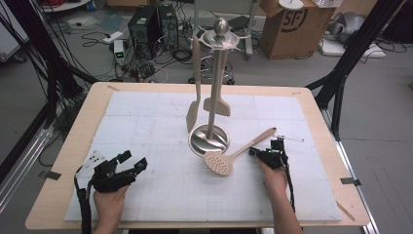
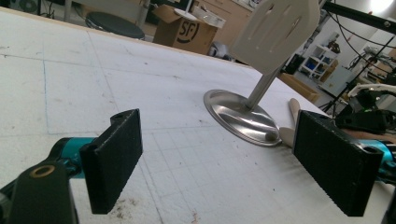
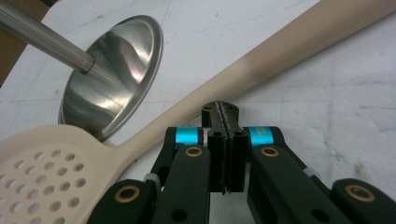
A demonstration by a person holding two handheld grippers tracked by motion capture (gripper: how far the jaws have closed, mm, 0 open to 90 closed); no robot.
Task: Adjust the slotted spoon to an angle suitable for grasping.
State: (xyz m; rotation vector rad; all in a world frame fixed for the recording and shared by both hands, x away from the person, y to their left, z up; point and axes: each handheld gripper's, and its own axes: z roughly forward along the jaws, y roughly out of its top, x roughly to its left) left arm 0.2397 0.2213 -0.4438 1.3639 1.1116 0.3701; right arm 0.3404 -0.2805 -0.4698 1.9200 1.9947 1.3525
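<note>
two utensils (image 1: 196, 78) already hanging on the steel rack (image 1: 210, 131) at frame centre; slotted skimmer (image 1: 229, 157) lying flat on the tabletop (image 1: 160, 195), head just right of and below the rack base, handle running up-right. right gripper (image 1: 267, 155) closed on nothing, tips right beside the handle (image 3: 280, 60) mid-length, not clamped on it. left gripper (image 1: 131, 163) wide open, idle lower left; grasp, lift and hang remaining, by the look of it.
</note>
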